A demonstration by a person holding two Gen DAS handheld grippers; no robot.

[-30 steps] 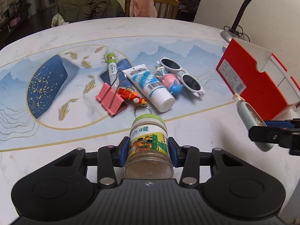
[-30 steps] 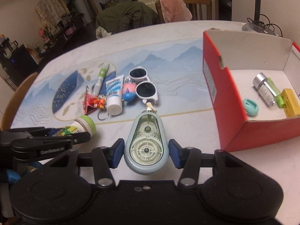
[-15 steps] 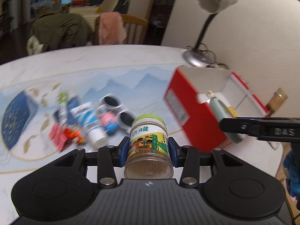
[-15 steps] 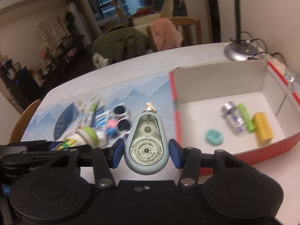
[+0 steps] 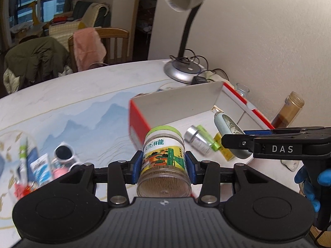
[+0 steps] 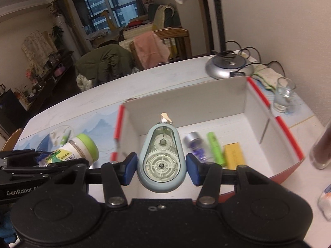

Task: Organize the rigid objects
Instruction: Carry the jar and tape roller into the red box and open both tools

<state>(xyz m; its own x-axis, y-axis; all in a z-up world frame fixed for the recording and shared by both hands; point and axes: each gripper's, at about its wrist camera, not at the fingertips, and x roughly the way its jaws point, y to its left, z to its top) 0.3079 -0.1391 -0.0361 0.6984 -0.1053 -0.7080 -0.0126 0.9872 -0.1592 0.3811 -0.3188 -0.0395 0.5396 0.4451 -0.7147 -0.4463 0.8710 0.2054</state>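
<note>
- Three small items already lie in the red-walled box point(image 6: 288, 128), just ahead of the right gripper point(image 6: 161, 166): a silver-capped bottle point(image 6: 195, 144), a green tube point(image 6: 216, 147) and a yellow carton point(image 6: 233, 155).
- Two more are on the way. The left gripper point(image 5: 163, 166) is clamped on a green-lidded jar point(image 5: 163, 159), lying lengthwise between its blue pads, lid pointing forward.
- The right gripper's jaws sit against the sides of a pale blue correction-tape dispenser point(image 6: 161, 155), nose forward, held above the box floor.
- Left to sort: a blurred cluster on the table, below and to the left of the left gripper, including sunglasses point(image 5: 63, 152) and a white-and-blue tube point(image 5: 41, 170).
- Pose: both grippers tilt downward, side by side. The right one is over the box's near wall; the left one is short of the box's near-left corner, jar not yet inside.
- A blue-gloved hand point(image 5: 310, 184) grips the right tool.
</note>
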